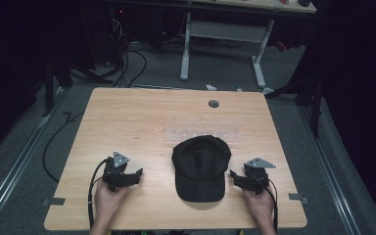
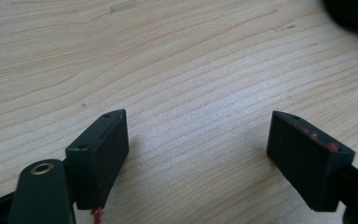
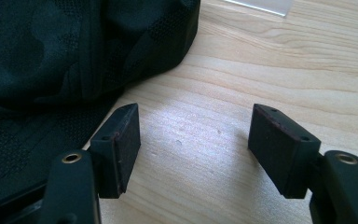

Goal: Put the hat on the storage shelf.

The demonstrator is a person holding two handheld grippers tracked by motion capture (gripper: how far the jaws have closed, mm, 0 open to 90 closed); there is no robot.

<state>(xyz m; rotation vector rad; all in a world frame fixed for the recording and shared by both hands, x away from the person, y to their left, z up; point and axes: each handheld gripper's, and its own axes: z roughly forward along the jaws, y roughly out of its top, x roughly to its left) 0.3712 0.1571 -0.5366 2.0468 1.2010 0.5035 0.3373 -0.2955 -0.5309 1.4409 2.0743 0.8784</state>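
Both pairs of jaws stand wide apart over bare wood, nothing between them. On the wooden table (image 1: 127, 112) a black cap (image 1: 200, 167) lies between the left gripper (image 1: 138, 175) and right gripper (image 1: 233, 175). Its edge lies just beside the right gripper's jaw, apart from the left's.

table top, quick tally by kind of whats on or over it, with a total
black cap: 1
hand-held grippers: 2, the left gripper and the right gripper, both with jaws open and nothing between them
clear plastic strip lying flat behind the cap: 1
grey round grommet set in the wooden table: 1
total: 5
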